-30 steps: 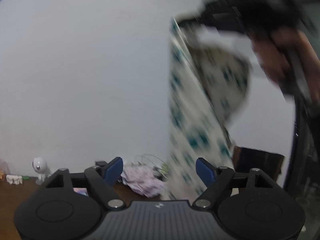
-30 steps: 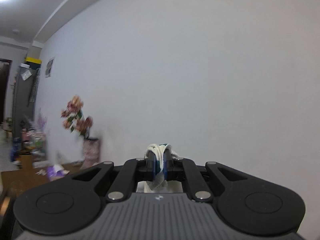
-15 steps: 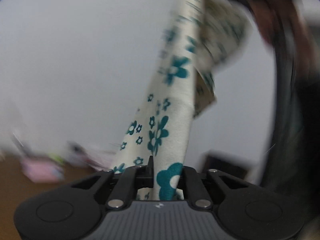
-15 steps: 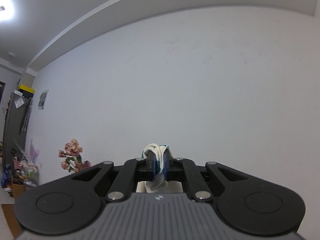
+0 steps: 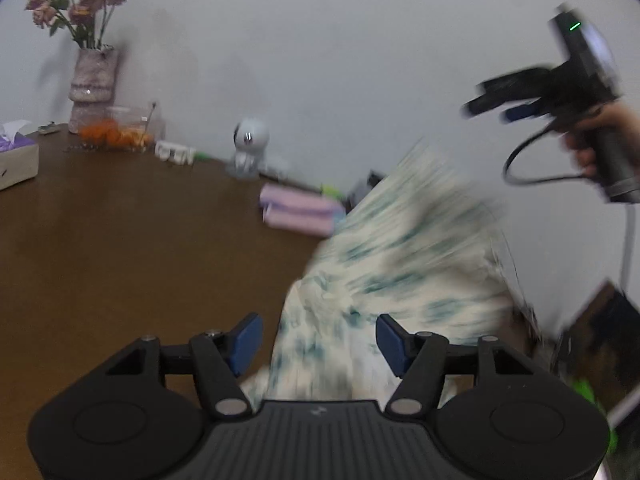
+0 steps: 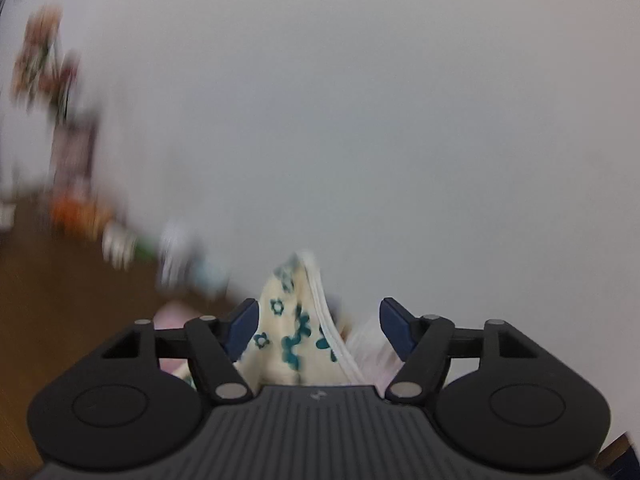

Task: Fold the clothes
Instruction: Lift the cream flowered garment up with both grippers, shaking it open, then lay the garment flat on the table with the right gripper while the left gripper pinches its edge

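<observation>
**Both tongs opening around a flower-print garment above the desk**

The left tongs [image 5: 319,338] have their blue pads spread, and the jaws are opening. A cream garment with teal flowers [image 5: 392,264] lies between them, blurred by motion, with neither pad pressing on it. The cloth heaps up from the near right part of the brown desk [image 5: 120,264] and rises toward the upper right.

The right tongs [image 6: 319,326] are also spread and opening. A peak of the same garment [image 6: 294,320], with its white ribbed hem, stands between the pads; it sits close to the left pad, well clear of the right one, and whether it touches the left pad cannot be told. In the left wrist view the right tongs [image 5: 490,104] hang in the air above the cloth, held by a hand [image 5: 596,136].

Farther back on the desk are folded pink clothes [image 5: 300,210], a small white camera [image 5: 249,148], a vase of flowers [image 5: 93,80] and a tissue box [image 5: 16,158].
</observation>
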`<state>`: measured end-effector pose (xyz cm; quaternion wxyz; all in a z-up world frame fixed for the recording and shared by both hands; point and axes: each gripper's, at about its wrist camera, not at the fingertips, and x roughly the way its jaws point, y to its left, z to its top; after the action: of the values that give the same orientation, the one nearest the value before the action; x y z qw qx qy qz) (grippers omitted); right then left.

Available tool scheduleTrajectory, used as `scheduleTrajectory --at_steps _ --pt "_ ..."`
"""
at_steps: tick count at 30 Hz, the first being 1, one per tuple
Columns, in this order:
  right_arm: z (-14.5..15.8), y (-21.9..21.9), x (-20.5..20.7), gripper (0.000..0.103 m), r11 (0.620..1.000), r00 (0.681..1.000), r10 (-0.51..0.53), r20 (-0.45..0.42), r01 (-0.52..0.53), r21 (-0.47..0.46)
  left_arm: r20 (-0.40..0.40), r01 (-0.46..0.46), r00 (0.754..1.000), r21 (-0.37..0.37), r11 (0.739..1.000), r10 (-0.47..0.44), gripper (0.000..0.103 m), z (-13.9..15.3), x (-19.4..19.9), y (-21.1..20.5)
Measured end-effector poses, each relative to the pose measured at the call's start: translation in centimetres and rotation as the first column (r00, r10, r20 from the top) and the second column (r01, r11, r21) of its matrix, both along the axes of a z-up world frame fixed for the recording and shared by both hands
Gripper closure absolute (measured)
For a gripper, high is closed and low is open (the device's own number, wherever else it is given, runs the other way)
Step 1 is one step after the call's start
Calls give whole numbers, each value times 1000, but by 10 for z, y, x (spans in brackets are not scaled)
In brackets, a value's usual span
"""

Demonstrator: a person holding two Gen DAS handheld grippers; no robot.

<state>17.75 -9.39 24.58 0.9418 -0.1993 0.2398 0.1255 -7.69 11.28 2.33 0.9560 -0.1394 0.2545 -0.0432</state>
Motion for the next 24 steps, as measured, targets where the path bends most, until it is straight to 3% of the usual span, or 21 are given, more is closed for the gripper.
scheduleTrajectory --at_steps 3,5,9,10,12,13,14,16,17,18,19,21,24 --pt "-59 -6 -23 19 995 986 95 -140 -87 58 13 72 997 101 992 -74 32 -10 -29 -12" --pt "-95 -11 -68 19 978 960 175 -220 -143 154 34 131 990 176 976 -139 24 -15 -45 -32" --pt "-156 -18 -183 19 906 882 326 -339 -188 380 7 164 985 296 941 -174 22 -32 -12 -60" --pt "-173 -23 -206 20 896 876 327 -355 -168 411 -9 165 985 315 935 -171 25 -36 -3 -64" --pt "-197 -35 -240 23 868 871 323 -371 -116 483 -57 175 985 331 927 -165 68 -44 12 -65" --pt "-206 -39 -248 23 848 874 315 -370 -84 523 -96 179 983 318 931 -157 102 -47 18 -61" --pt "-212 -39 -248 26 839 878 308 -365 -70 540 -127 175 982 294 940 -144 100 -49 23 -55" --pt "-221 -33 -239 45 833 887 301 -350 -67 549 -125 125 987 217 968 -100 103 -46 21 -35" --pt "-226 -31 -235 74 833 891 289 -350 -54 551 -117 91 991 191 977 -69 103 -45 20 -25" --pt "-233 -28 -231 90 834 894 272 -356 -34 551 -110 38 994 188 981 -18 103 -42 18 -17" --pt "-235 -28 -227 99 833 895 252 -369 -6 554 -96 -23 995 186 982 42 103 -39 14 -7" --pt "-228 -40 -221 100 822 895 219 -388 45 568 -80 -103 990 152 983 116 103 -31 0 11" --pt "-196 -86 -238 100 799 925 192 -327 46 599 -83 -69 994 56 996 73 102 -14 -28 15"
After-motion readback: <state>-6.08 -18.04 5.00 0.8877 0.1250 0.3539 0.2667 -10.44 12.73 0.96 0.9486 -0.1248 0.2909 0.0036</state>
